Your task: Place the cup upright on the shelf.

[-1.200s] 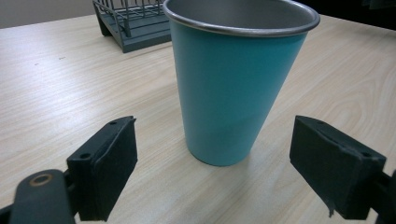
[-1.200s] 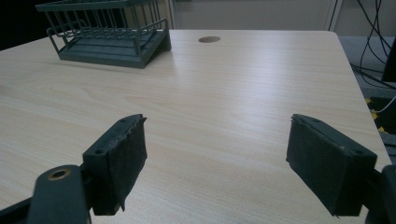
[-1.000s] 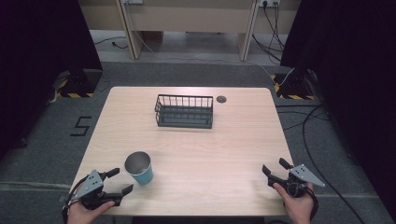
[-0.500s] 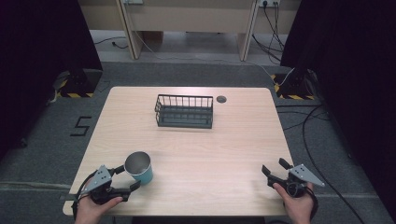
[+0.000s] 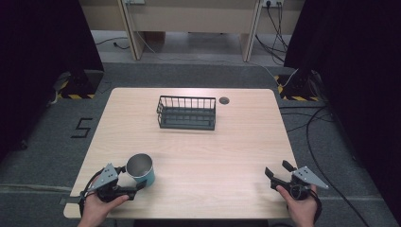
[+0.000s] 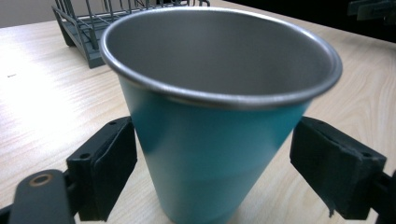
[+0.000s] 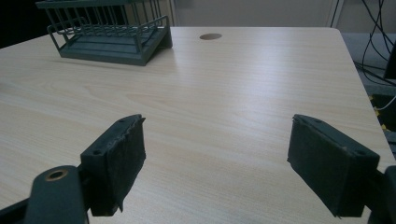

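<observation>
Teal cup (image 6: 219,135) w/ steel rim is standing upright near table's (image 5: 227,156) front-left edge, sitting btwn spread jaws of left gripper (image 5: 126,181), pads not quite touching it, while right gripper (image 5: 278,170) is resting at front-right, jaws spread w/ nothing btwn, wire basket (image 5: 187,112) well apart.

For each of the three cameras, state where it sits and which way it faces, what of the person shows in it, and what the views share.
High view: fixed above the person's side, looking forward and down on the table; both hands show, holding the left gripper and right gripper.
Left gripper view: rides the left gripper, looking along its open jaws, which flank the teal cup; the left one touches it.
Right gripper view: rides the right gripper, looking across bare tabletop.
Shared: all three see the wire basket; the high and left gripper views both show the cup.
</observation>
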A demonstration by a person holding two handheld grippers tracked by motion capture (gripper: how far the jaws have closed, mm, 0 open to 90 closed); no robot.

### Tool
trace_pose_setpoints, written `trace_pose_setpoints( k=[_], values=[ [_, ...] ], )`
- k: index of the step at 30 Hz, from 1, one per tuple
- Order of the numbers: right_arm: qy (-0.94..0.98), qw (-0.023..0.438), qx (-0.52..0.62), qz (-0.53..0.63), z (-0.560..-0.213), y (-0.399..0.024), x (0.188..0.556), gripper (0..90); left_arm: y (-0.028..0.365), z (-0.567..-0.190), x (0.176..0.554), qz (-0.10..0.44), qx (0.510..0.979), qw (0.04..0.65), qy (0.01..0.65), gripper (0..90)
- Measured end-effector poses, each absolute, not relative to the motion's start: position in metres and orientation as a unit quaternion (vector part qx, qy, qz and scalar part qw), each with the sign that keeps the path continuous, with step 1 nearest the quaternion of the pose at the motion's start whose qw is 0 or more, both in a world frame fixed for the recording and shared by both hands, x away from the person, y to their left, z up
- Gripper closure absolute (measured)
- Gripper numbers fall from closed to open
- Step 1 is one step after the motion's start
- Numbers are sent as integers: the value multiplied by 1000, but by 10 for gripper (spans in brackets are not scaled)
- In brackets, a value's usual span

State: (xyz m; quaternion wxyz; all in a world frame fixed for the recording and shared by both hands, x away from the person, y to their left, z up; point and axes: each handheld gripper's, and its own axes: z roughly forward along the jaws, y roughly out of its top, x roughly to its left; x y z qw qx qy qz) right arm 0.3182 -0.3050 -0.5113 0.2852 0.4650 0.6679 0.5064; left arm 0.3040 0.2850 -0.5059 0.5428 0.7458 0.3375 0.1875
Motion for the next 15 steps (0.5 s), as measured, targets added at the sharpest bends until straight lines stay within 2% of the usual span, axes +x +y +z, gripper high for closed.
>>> trace_pose_setpoints(
  k=[15],
  values=[
    [667,281,468,507,-511,-305,318,198,280,-504,312,195,745,547,328,154]
  ],
)
